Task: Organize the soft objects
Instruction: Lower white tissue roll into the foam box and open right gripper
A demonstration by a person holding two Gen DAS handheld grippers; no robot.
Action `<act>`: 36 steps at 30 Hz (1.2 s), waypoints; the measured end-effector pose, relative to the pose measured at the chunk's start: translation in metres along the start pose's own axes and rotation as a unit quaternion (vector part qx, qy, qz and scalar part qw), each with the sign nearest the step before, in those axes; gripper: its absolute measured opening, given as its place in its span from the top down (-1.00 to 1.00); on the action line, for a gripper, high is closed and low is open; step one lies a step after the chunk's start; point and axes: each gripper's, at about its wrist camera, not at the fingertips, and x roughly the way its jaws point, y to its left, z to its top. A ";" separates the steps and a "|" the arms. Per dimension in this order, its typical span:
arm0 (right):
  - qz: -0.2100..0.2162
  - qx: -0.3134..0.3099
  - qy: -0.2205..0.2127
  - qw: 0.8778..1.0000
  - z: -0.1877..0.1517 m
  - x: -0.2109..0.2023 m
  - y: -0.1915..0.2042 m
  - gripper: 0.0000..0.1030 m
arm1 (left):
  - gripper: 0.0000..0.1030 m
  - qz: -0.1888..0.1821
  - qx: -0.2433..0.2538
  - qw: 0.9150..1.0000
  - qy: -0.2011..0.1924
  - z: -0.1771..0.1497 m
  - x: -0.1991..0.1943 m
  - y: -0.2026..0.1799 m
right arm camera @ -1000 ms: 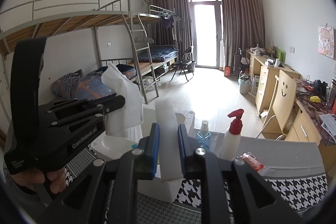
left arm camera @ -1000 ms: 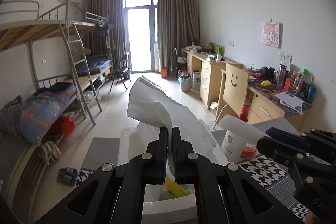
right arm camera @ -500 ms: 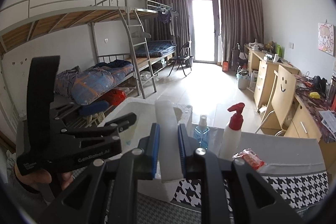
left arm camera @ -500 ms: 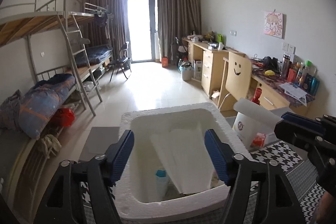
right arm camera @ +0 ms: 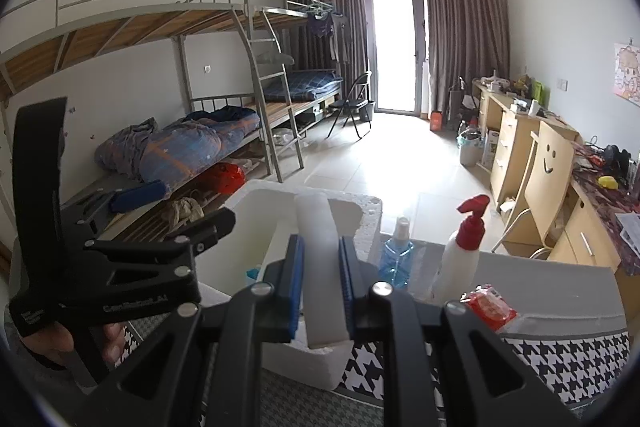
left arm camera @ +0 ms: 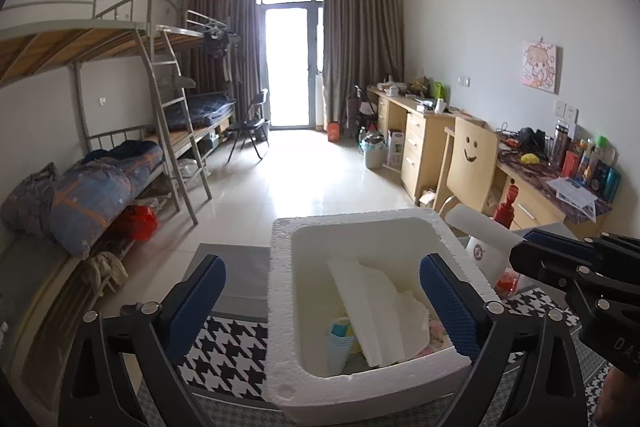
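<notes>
Over the white foam box (left arm camera: 280,307) the left gripper (left arm camera: 320,303) hung with its jaws spread wide; they had just been opening, and nothing lay between them. The white foam sheet (left arm camera: 372,311) rested inside the box, leaning against the right inner wall above a stack of pale cups (left arm camera: 340,341). The right gripper (right arm camera: 321,287) was pinching a white foam strip (right arm camera: 318,247) upright at the box's right wall, its pads pressed on both faces.

Several things could go wrong from there. The sheet sat tilted rather than flat, so it might spring up or catch the strip when that was lowered in. The strip looked light and stiff; a firm squeeze could dent or snap it, and a loose one might let it slip and fall outside the box onto the houndstooth cloth (left arm camera: 224,355) of the desk. The blue spray bottle (right arm camera: 396,259) and the white bottle with a red trigger (right arm camera: 460,259) stood just beside the box, near enough that a swing of the right gripper might knock them over.

What lay at the bottom of the box under the sheet was mostly hidden. Whether the strip touched the box wall or only stood before it could not be told. The red packet (right arm camera: 490,307) had print too small to read, and only part of a hand (right arm camera: 80,343) showed.
</notes>
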 end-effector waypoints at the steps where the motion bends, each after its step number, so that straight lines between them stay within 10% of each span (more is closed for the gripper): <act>1: 0.001 -0.001 0.000 1.000 0.000 0.001 0.000 0.59 | -0.95 0.003 0.000 1.000 -0.001 0.000 0.000 0.000; 36: 0.023 -0.007 0.024 0.999 0.000 0.038 0.015 0.59 | -0.98 0.046 -0.018 0.999 -0.019 -0.013 -0.029 0.029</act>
